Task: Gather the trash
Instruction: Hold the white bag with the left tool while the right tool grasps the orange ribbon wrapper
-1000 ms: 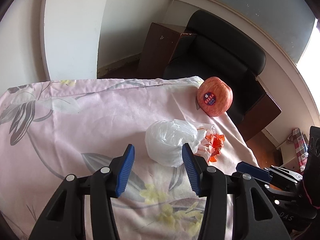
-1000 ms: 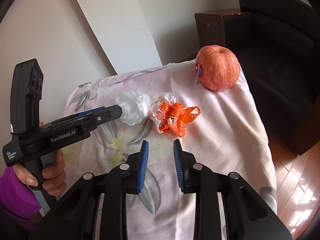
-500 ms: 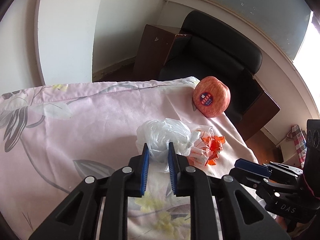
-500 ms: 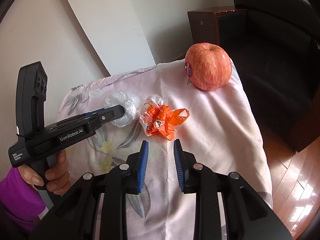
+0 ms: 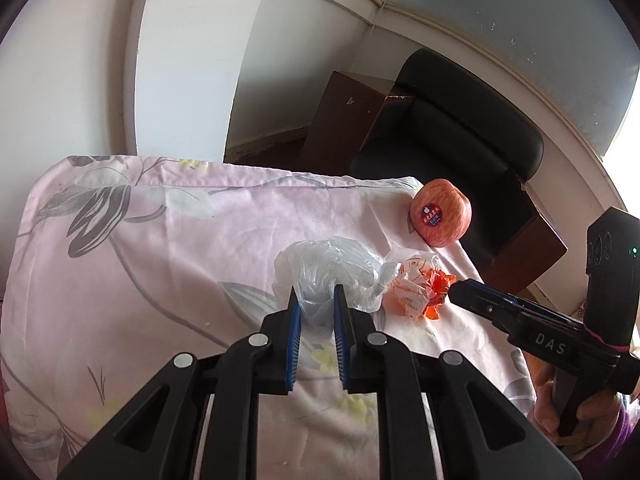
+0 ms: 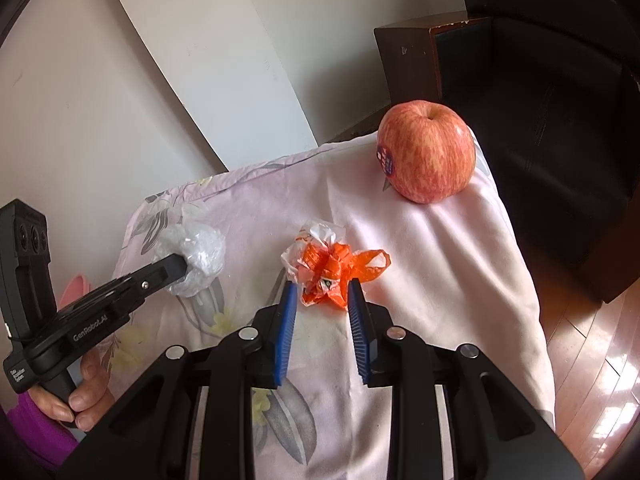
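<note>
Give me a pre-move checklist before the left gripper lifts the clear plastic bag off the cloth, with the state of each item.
1. left gripper closed on the clear plastic bag: ok; its jaws have just been closing with the bag between them.
2. Bag separate from the orange wrapper: ok in the right wrist view, a gap of cloth shows between them.
3. right gripper free: ok, open, its tips either side of the wrapper's near edge.
4. apple out of the way: ok, near the far corner.
5. Grip firm enough to lift: cannot tell.
6. Bin for the trash: cannot tell, none in view.
</note>
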Demonstrator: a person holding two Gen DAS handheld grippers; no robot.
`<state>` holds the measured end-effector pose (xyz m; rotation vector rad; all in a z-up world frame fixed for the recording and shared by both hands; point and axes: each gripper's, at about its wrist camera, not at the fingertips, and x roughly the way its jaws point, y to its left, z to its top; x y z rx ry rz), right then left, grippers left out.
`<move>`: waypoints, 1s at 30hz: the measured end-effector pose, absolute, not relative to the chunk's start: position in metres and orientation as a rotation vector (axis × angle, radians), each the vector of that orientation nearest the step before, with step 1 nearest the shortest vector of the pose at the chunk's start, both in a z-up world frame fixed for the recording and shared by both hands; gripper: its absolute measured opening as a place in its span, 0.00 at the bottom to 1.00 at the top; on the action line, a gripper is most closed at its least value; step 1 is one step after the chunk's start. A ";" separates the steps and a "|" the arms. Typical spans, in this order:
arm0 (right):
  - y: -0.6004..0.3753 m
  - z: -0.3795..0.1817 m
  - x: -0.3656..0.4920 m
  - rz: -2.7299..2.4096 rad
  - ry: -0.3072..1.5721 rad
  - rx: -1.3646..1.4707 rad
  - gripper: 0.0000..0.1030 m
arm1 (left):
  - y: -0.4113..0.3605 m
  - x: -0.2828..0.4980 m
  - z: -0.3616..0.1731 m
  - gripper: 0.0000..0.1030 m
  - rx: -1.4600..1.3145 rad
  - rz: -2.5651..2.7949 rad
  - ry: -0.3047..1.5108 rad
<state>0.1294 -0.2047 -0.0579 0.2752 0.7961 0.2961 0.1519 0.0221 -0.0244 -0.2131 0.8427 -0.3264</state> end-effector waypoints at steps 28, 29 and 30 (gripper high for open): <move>-0.193 -0.069 0.165 0.387 0.884 0.149 0.42 | 0.036 0.125 -0.016 0.14 -0.233 -0.308 0.838; -0.192 -0.069 0.161 0.387 0.885 0.136 0.42 | 0.036 0.123 -0.015 0.14 -0.232 -0.306 0.835; -0.191 -0.069 0.158 0.387 0.886 0.124 0.42 | 0.037 0.122 -0.014 0.14 -0.232 -0.304 0.832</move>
